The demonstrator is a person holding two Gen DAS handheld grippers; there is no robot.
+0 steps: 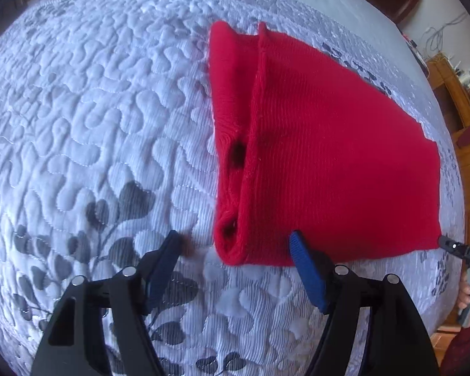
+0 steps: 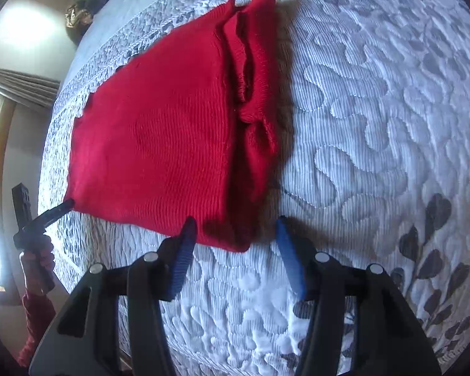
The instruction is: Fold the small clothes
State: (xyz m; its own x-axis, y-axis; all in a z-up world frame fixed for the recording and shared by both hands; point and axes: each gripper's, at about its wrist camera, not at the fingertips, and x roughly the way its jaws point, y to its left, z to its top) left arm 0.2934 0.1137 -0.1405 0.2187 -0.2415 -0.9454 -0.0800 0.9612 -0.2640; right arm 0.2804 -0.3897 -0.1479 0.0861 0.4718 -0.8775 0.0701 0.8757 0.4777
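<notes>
The left gripper (image 1: 235, 244) has its blue fingers (image 1: 307, 269) apart, with nothing pressed between them, over the near folded corner of the red knitted garment (image 1: 329, 156). The right gripper (image 2: 235, 232) is also spread, empty, at the other near corner. The garment lies folded flat on the quilted bedspread (image 1: 94, 109).

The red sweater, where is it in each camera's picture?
Left wrist view: the red sweater lies right of centre on the quilt, its rolled edge facing left.
Right wrist view: the red sweater lies left of centre, its rolled edge facing right.
Shared landmark: the quilt's dark leaf print, lower left in the left view, lower right in the right view.
</notes>
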